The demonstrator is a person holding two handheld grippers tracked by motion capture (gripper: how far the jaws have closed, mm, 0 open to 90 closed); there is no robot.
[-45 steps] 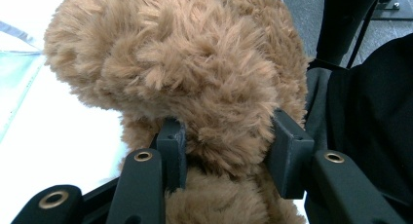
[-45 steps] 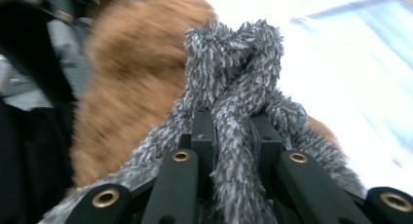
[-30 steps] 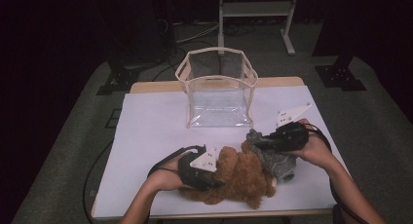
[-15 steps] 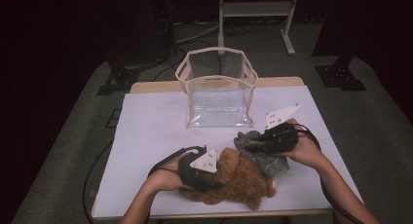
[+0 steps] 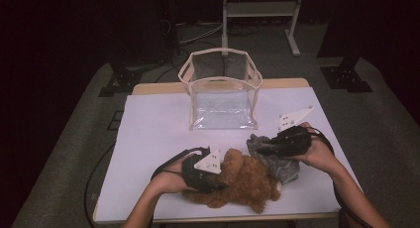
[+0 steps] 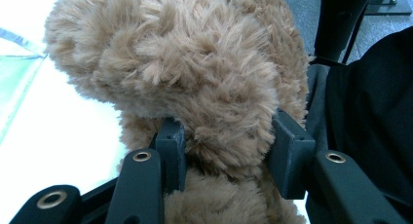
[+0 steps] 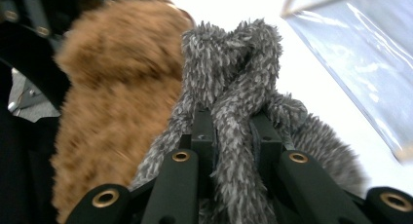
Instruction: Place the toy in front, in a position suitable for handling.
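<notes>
High view: fixed above the person's side, looking forward and down over the whole worktop (image 5: 163, 129)
Left gripper view: rides the left gripper (image 6: 226, 153), looking along its jaws, very near the brown plush toy (image 6: 195, 68) between them
Right gripper view: rides the right gripper (image 7: 233, 136), very near the grey plush toy (image 7: 234, 87) between its jaws
Shared: the brown plush toy, left of the right gripper's jaws

Shaggy brown plush bear (image 6: 195, 73), grey shaggy cloth toy (image 7: 234, 78), glossy clear plastic bag (image 5: 223, 96), matt white table (image 5: 153, 124).
</notes>
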